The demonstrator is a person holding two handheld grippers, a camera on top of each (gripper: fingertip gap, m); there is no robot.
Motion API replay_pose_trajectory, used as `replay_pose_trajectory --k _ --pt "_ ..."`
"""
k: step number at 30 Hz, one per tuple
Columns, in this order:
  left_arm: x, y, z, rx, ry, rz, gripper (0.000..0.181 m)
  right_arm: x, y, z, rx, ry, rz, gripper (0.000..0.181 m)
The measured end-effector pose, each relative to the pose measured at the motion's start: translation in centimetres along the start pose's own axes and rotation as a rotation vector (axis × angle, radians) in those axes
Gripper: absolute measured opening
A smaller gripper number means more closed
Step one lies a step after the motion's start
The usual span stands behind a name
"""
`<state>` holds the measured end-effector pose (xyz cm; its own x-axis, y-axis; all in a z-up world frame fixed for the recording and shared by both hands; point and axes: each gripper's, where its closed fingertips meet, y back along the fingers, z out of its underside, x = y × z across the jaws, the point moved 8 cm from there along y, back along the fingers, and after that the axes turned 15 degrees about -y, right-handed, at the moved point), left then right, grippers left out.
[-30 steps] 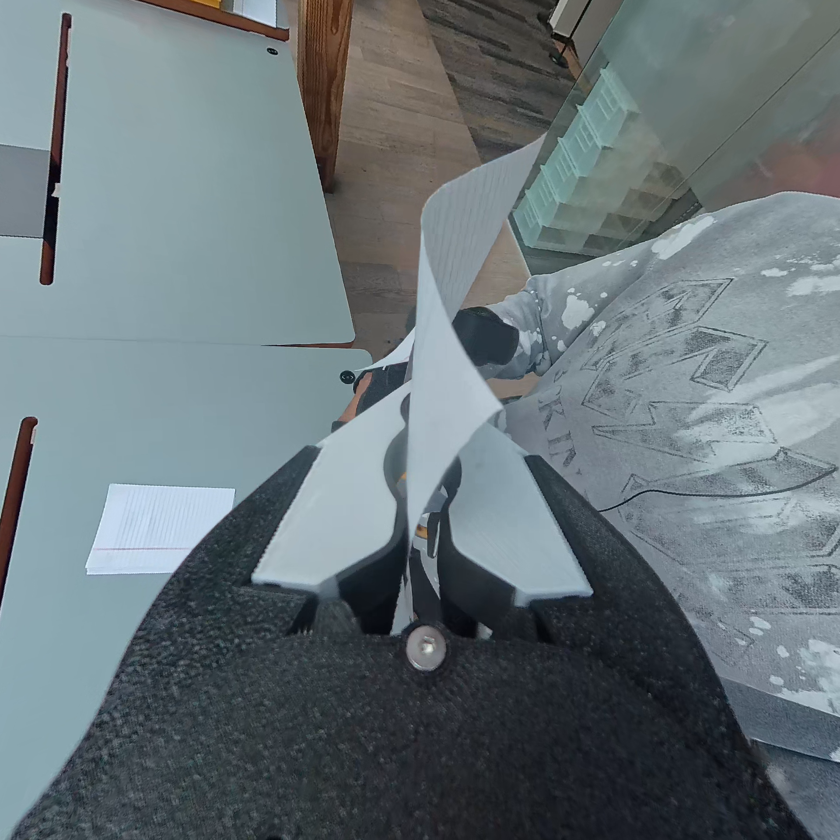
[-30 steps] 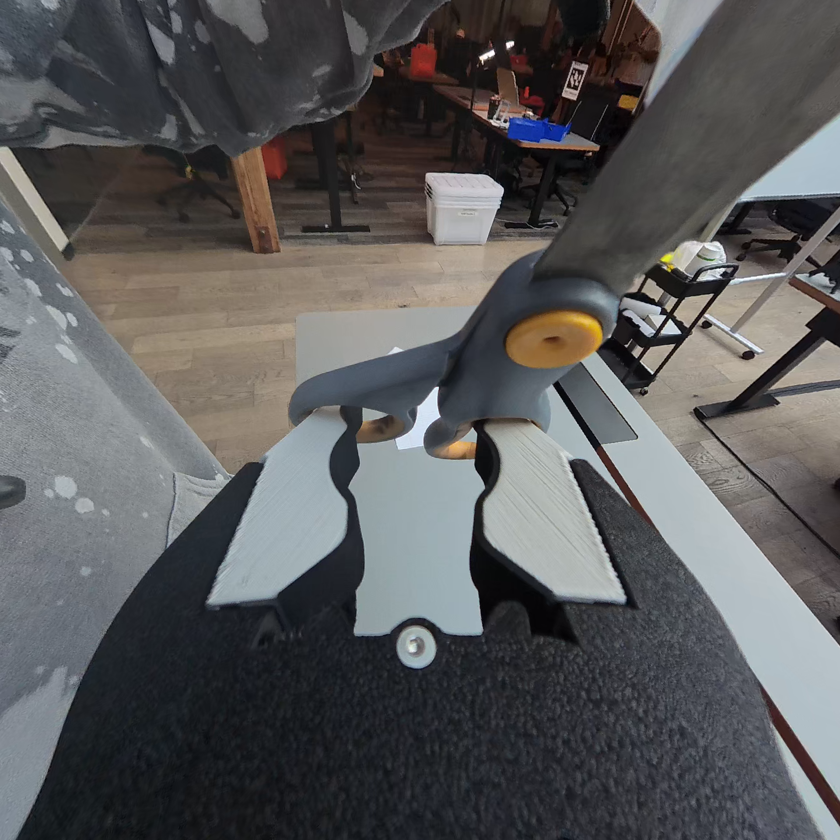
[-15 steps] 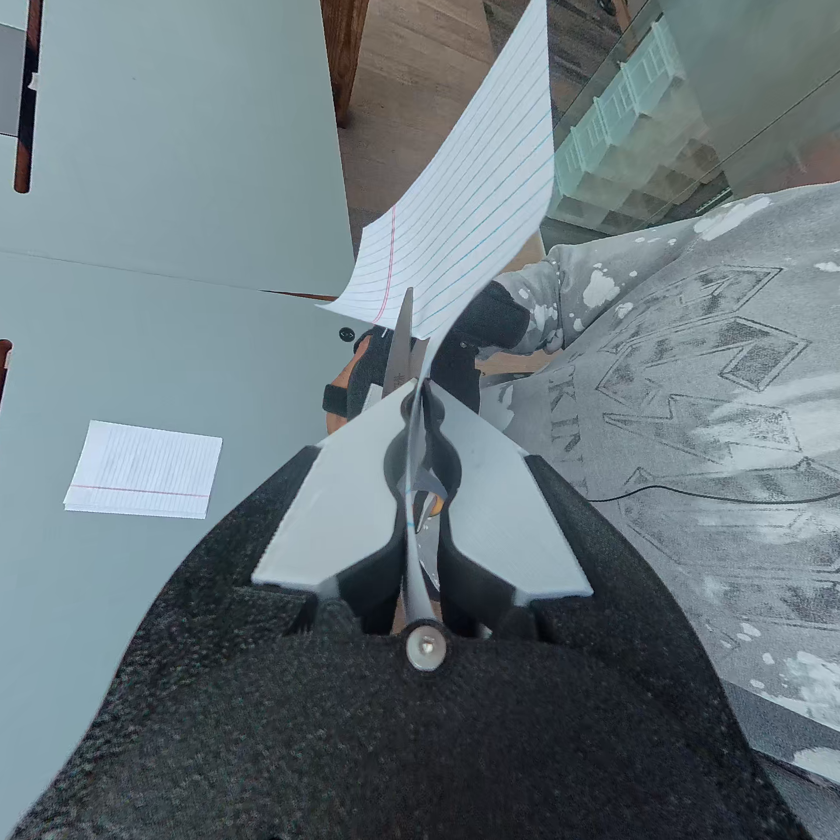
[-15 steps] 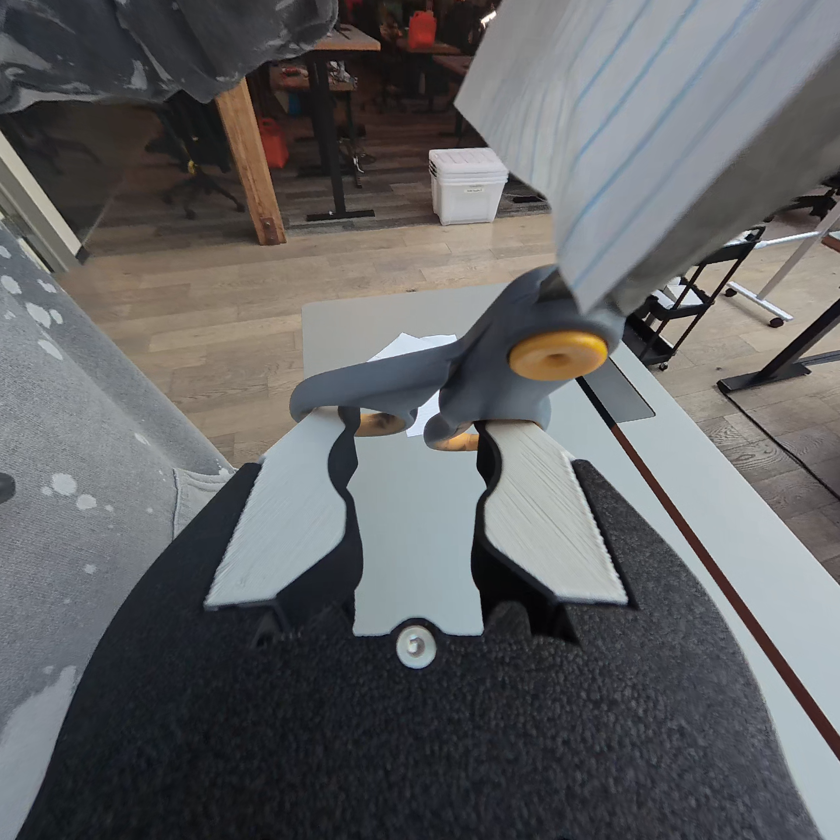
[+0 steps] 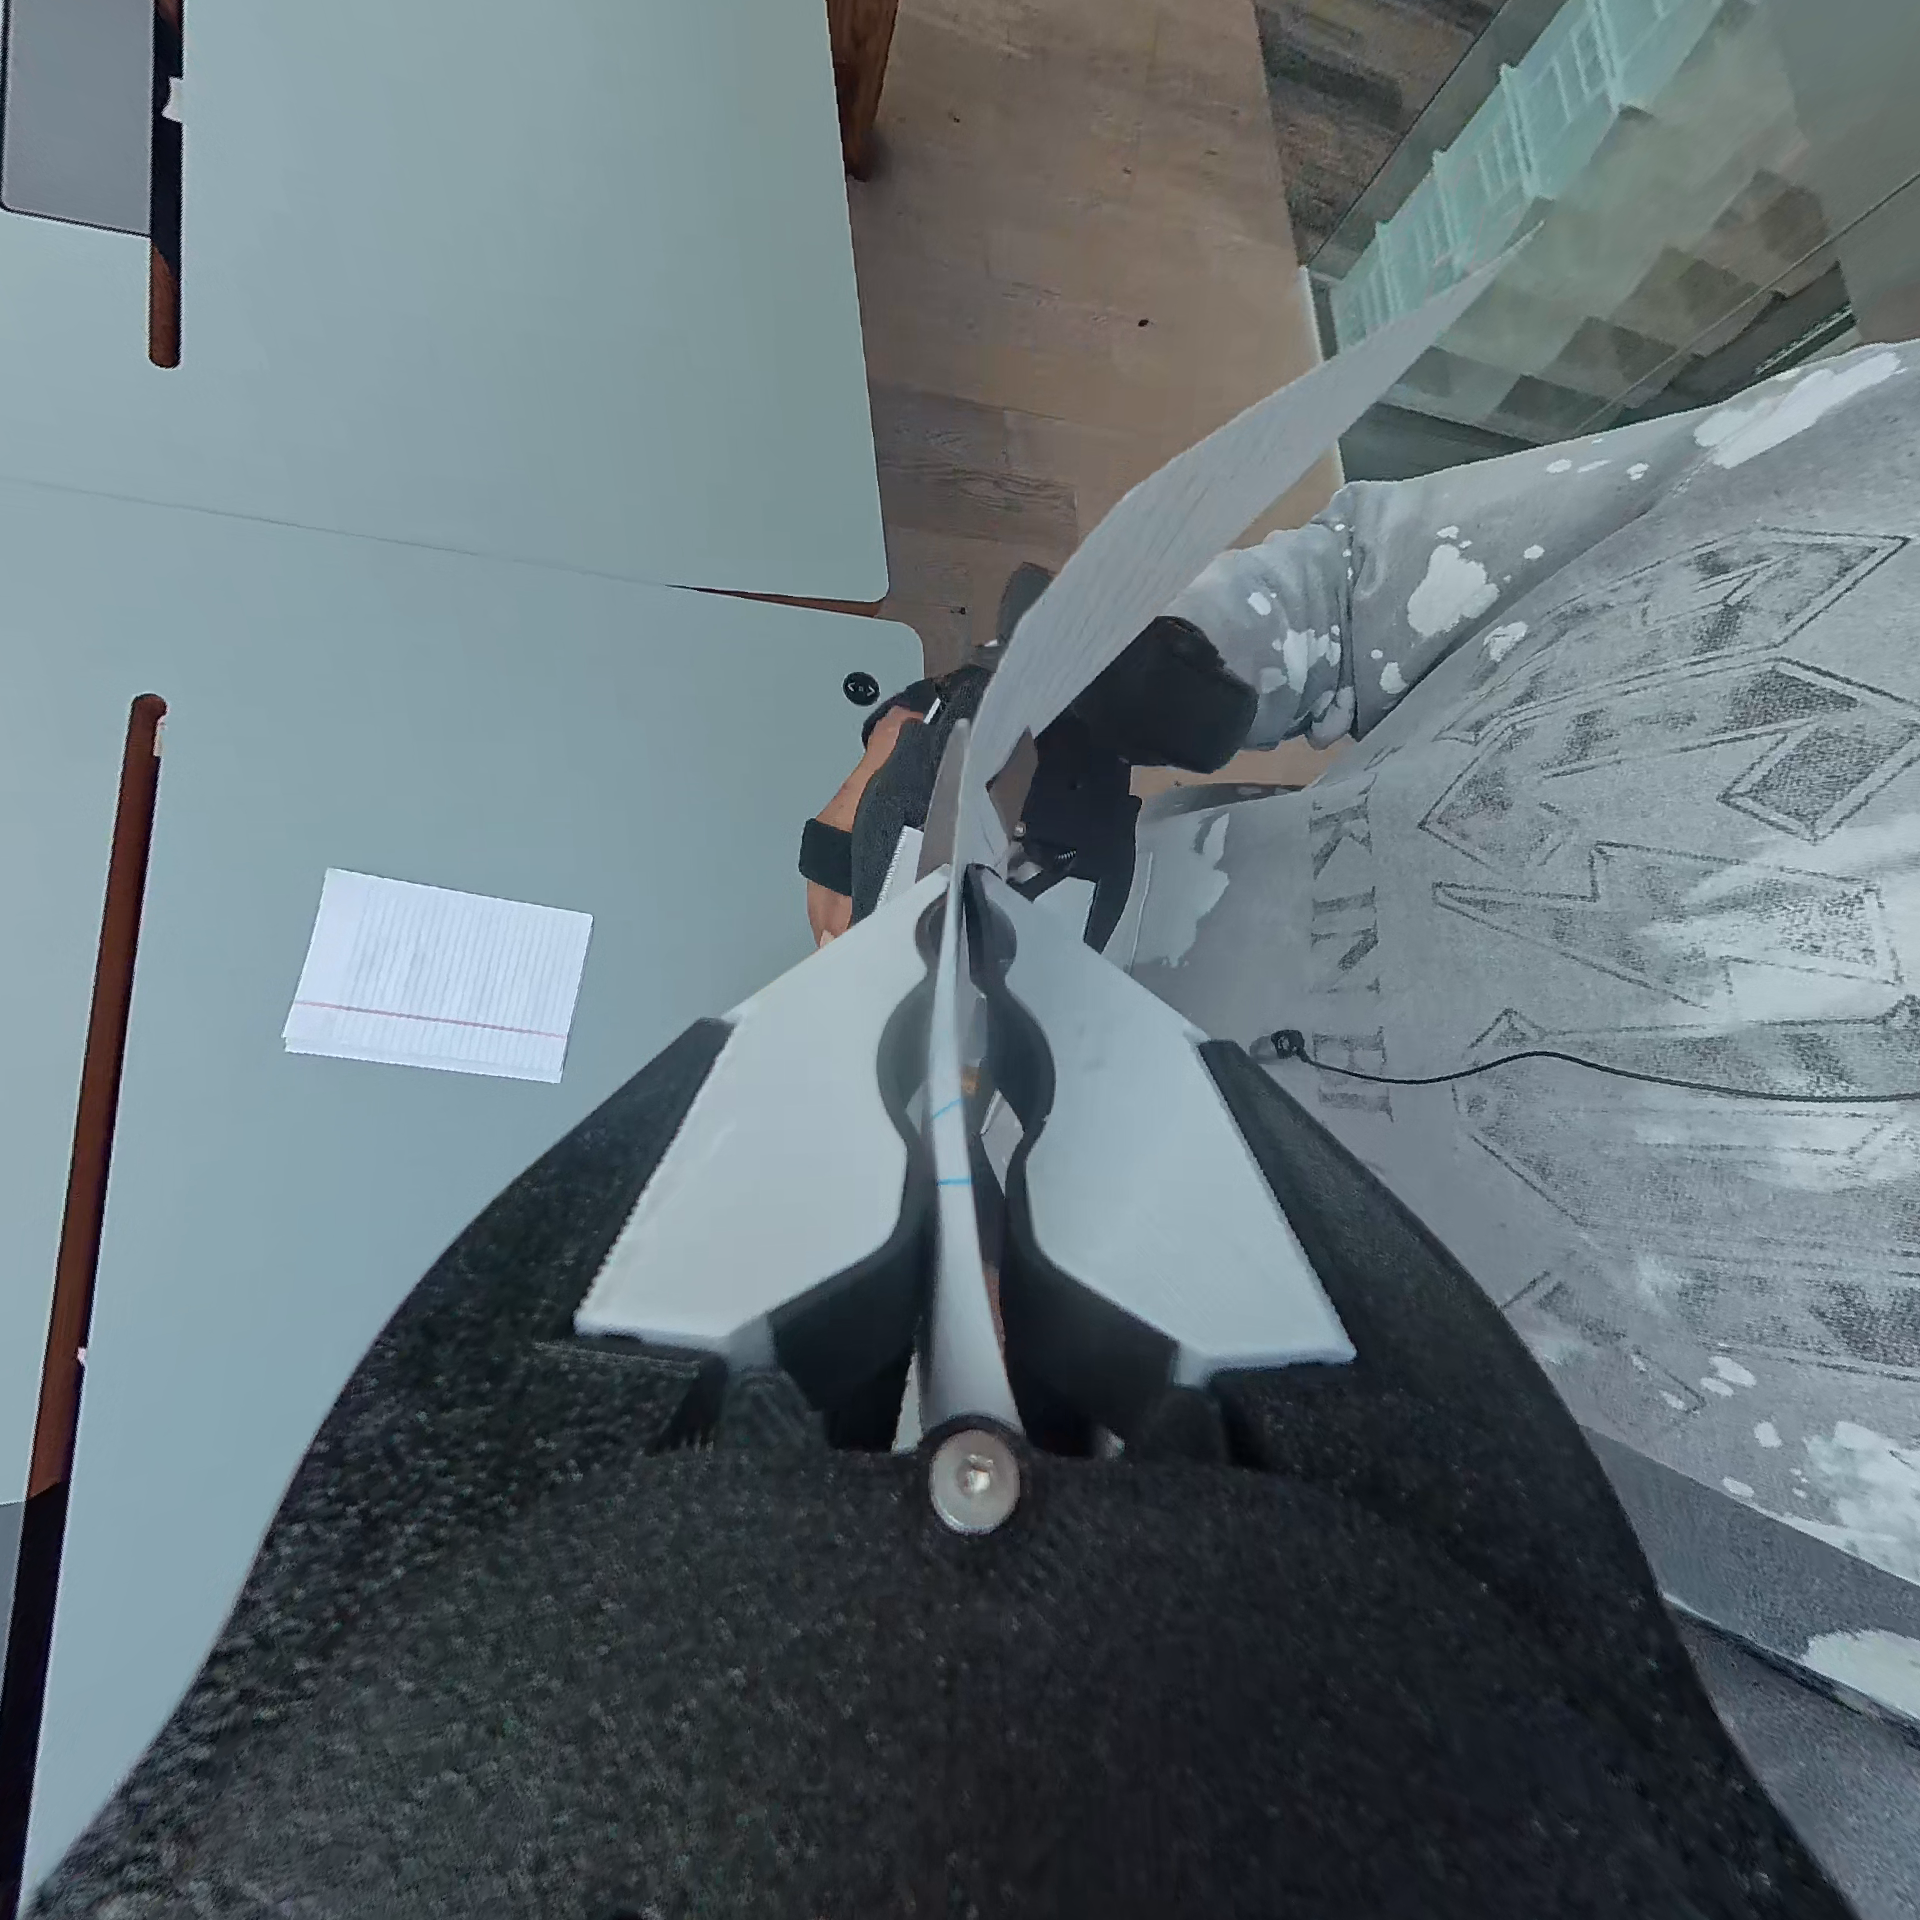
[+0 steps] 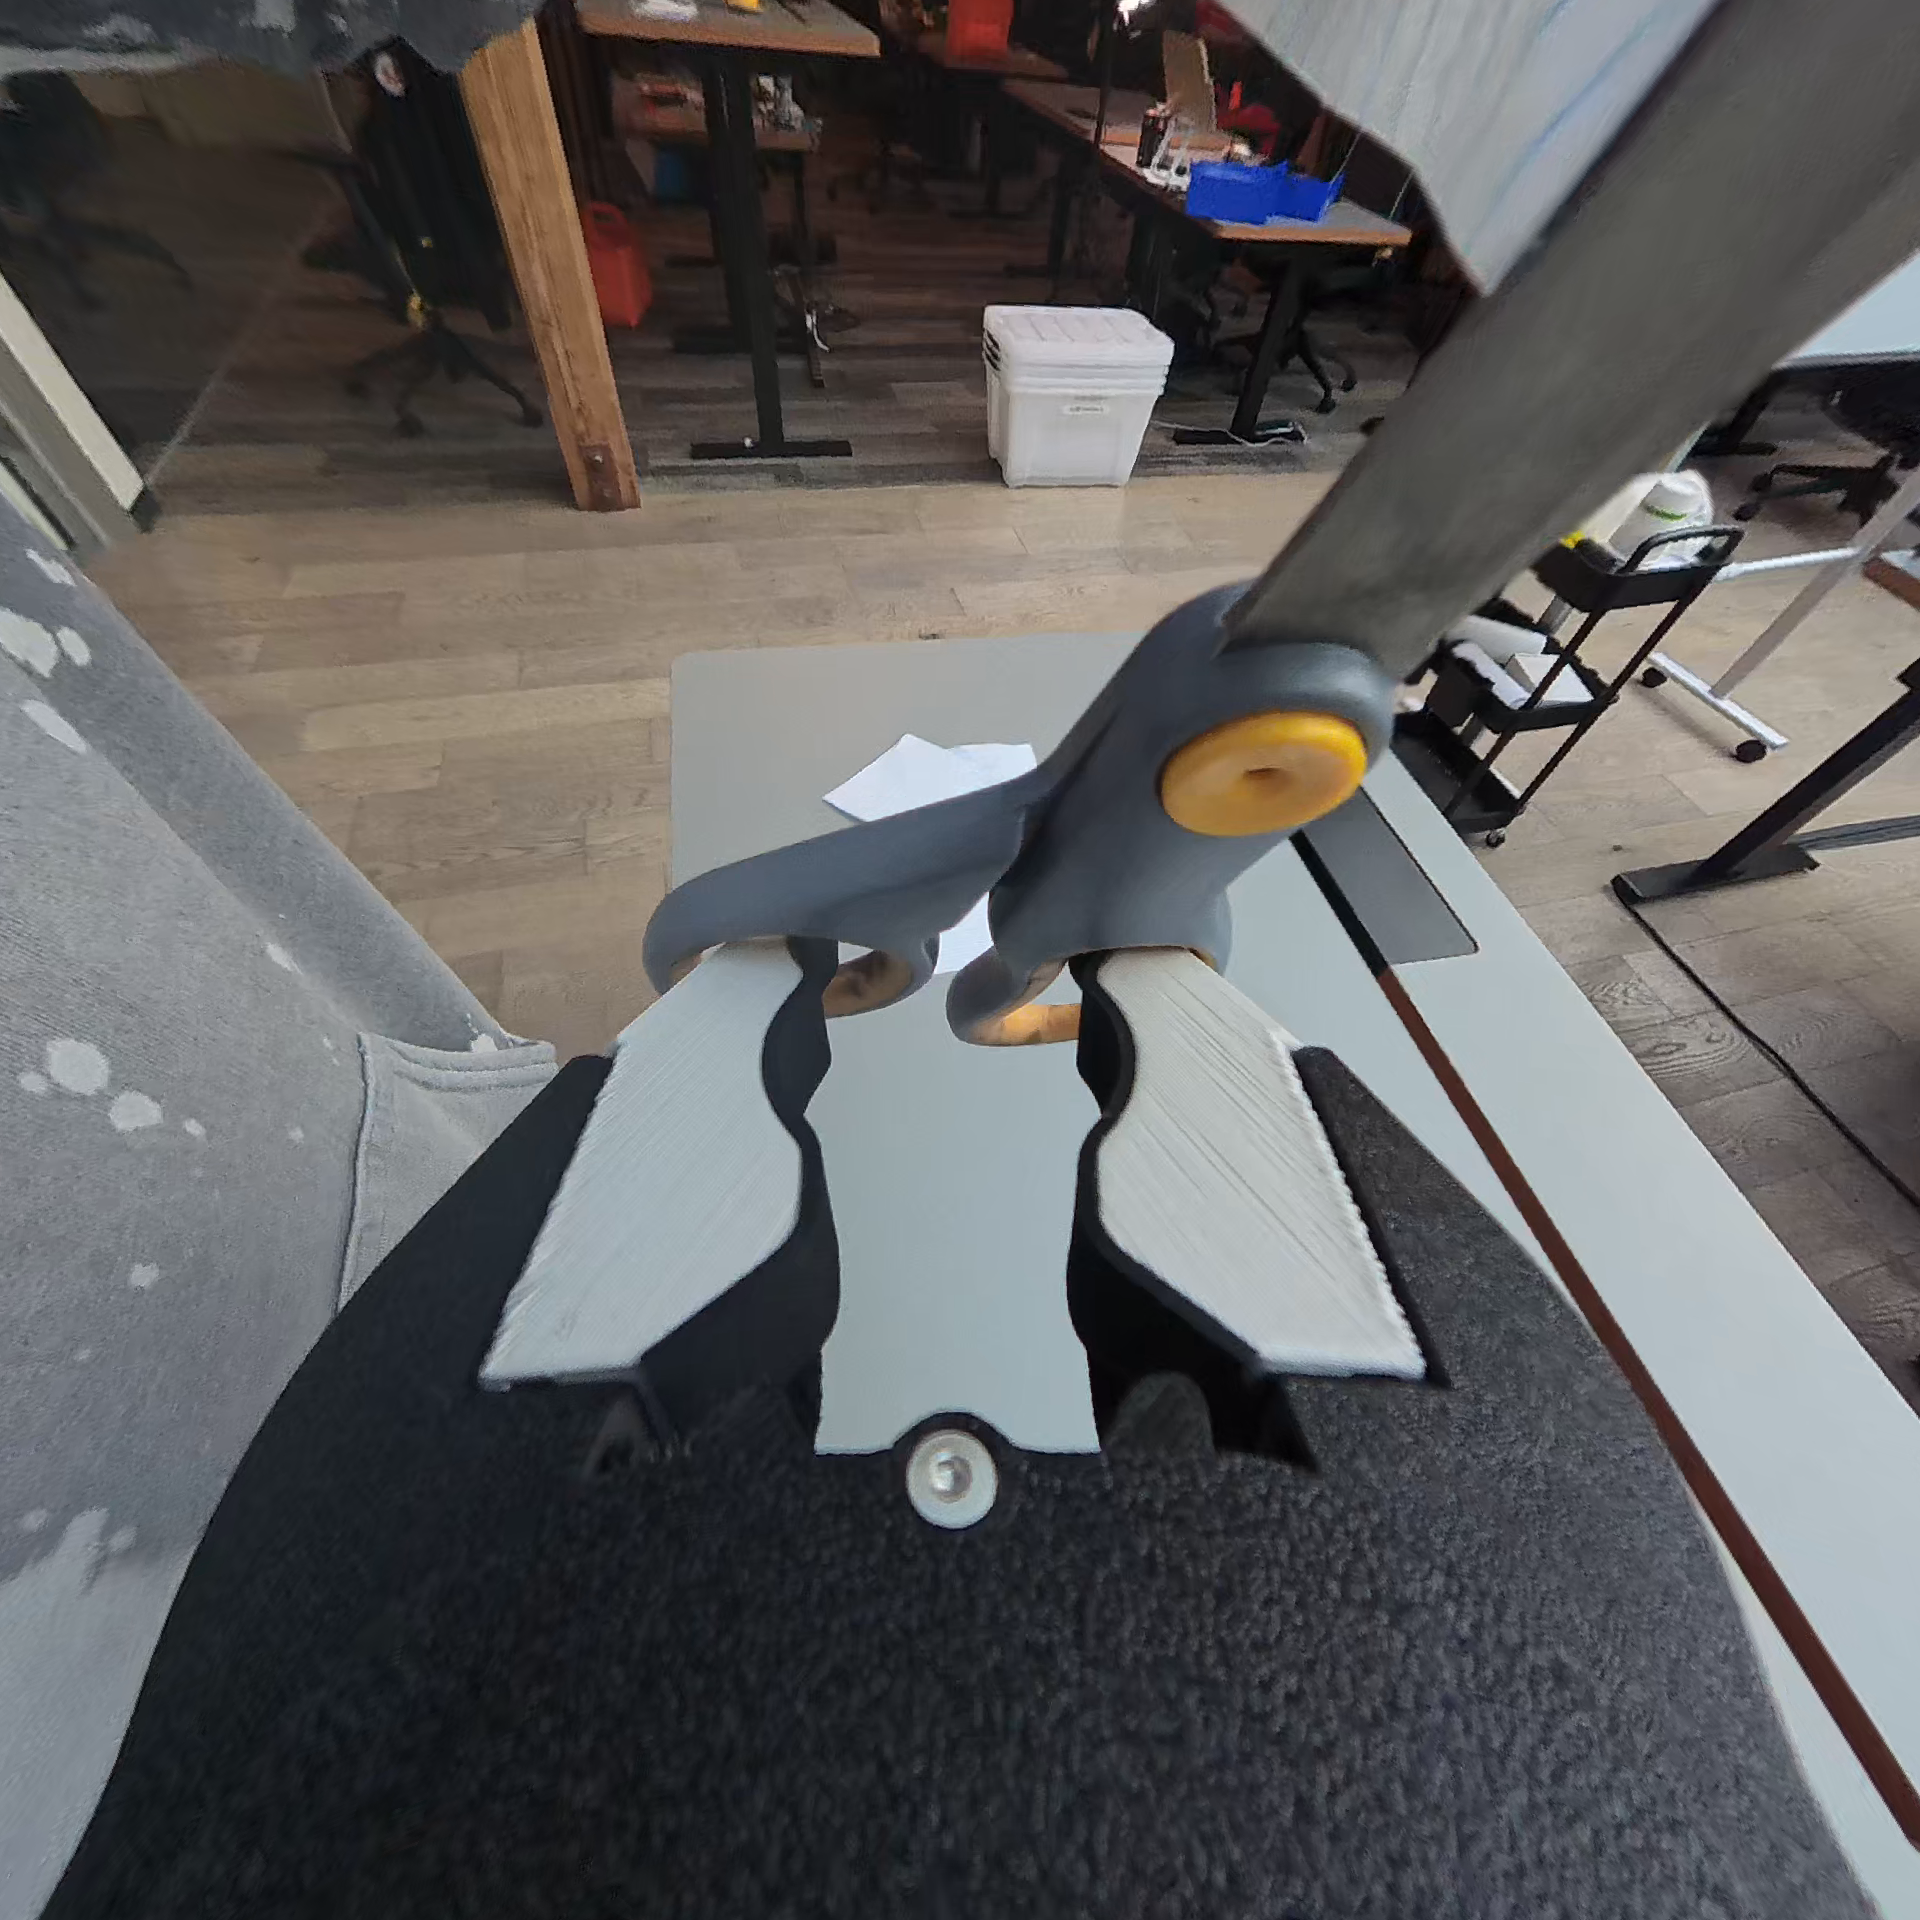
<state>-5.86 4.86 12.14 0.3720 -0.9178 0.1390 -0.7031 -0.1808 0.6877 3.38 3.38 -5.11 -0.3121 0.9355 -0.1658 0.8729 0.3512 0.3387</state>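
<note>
My left gripper [image 5: 961,883] is shut on a sheet of lined white paper [image 5: 1164,520], held edge-on between the fingers; the sheet curls up and to the right. My right gripper [image 6: 945,956] holds grey scissors [image 6: 1091,842] with an orange pivot, one finger in each handle loop, fingers a little apart. The dark blade [image 6: 1507,416] rises to the upper right against the paper [image 6: 1455,104]. In the left wrist view the scissor blades [image 5: 940,800] straddle the paper's edge just beyond my fingertips, with the right gripper [image 5: 1091,790] behind them.
A stack of lined paper [image 5: 442,977] lies on the pale grey table [image 5: 416,727]; it also shows in the right wrist view [image 6: 914,774]. A person's grey sweatshirt [image 5: 1610,831] fills the right. Beyond the table are a white bin [image 6: 1070,395], a black cart [image 6: 1579,644] and a wooden post [image 6: 551,260].
The sheet, which half a second ago faced the left camera, has swung edge-on and curls to the right. The scissors stay at the paper's edge; both grips are unchanged.
</note>
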Motion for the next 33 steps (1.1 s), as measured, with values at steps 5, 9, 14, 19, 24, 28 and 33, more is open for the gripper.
replay_pose_trajectory --k 5,9,14,19,24,28,33 --pt "0.0 -0.6 0.5 -0.130 0.006 -0.001 0.000 -0.4 -0.8 0.7 -0.072 0.005 -0.010 0.044" --pt "0.0 -0.8 0.5 -0.192 0.012 -0.001 0.000 -0.7 -1.0 0.6 -0.049 -0.002 -0.024 0.046" --pt "0.0 -0.6 0.1 -0.248 0.011 -0.018 0.000 -0.9 -0.9 0.5 0.083 -0.033 -0.055 0.047" --pt "0.1 -0.4 -0.1 -0.333 0.005 -0.044 0.000 -0.6 -0.9 1.3 0.228 -0.068 -0.043 0.042" --pt "0.0 -0.2 -0.4 -0.365 0.013 -0.062 0.000 -0.5 -0.2 2.3 0.309 -0.114 -0.032 0.036" --pt "0.1 -0.7 -0.6 -0.343 0.030 -0.037 0.000 -0.5 0.2 2.4 0.328 -0.146 -0.004 0.036" --pt "0.2 -1.2 -1.2 -0.315 0.034 -0.012 0.000 -0.6 0.6 1.9 0.365 -0.163 -0.001 0.038"
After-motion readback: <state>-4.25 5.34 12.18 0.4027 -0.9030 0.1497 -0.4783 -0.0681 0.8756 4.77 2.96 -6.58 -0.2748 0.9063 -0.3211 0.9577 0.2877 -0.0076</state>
